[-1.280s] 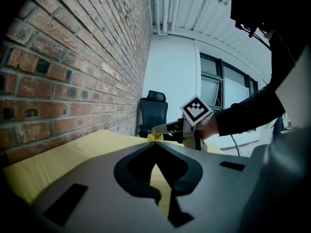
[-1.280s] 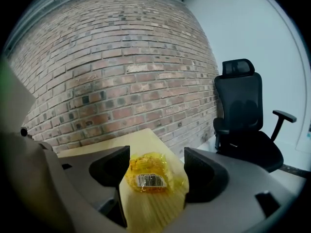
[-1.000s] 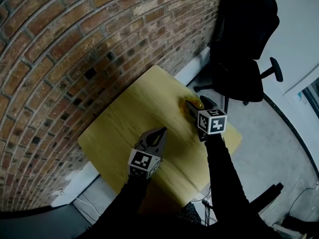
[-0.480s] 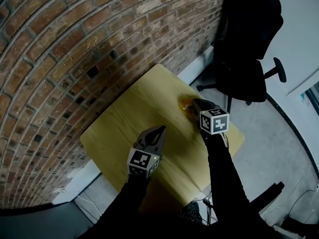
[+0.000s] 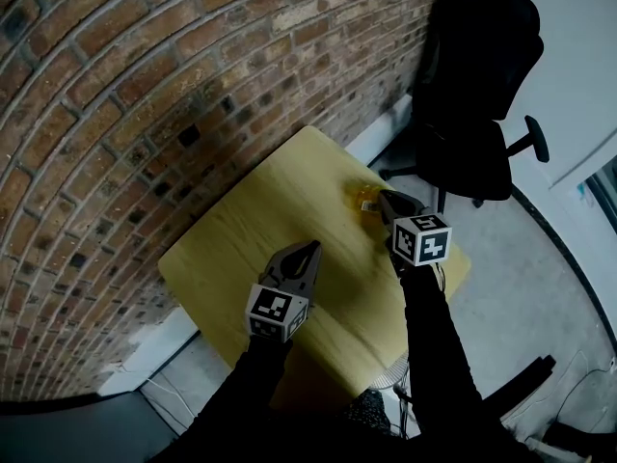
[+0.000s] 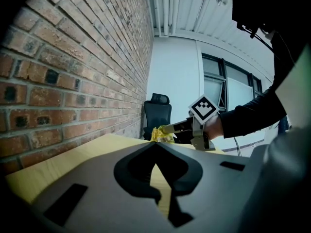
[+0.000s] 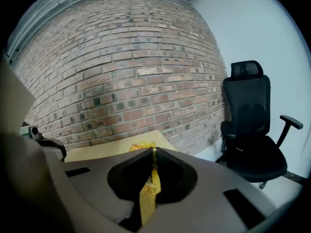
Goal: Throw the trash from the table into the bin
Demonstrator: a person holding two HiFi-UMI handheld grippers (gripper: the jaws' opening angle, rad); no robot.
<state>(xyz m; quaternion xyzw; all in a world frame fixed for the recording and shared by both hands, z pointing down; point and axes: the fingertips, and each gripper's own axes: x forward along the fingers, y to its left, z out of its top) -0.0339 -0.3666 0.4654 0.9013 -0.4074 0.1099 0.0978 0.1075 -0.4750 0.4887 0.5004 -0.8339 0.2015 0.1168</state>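
Since 1 second ago the right gripper (image 5: 383, 199) has pinched shut on the yellow wrapper (image 5: 362, 199) at the table's (image 5: 253, 222) far right side. It is probably light, crinkly, slippery film, best held by a bunched fold. The left gripper (image 5: 310, 251) hangs closed and empty.

L tongs (image 5: 313, 249) closed, R tongs (image 5: 382, 197) pinching wrapper (image 5: 362, 200)
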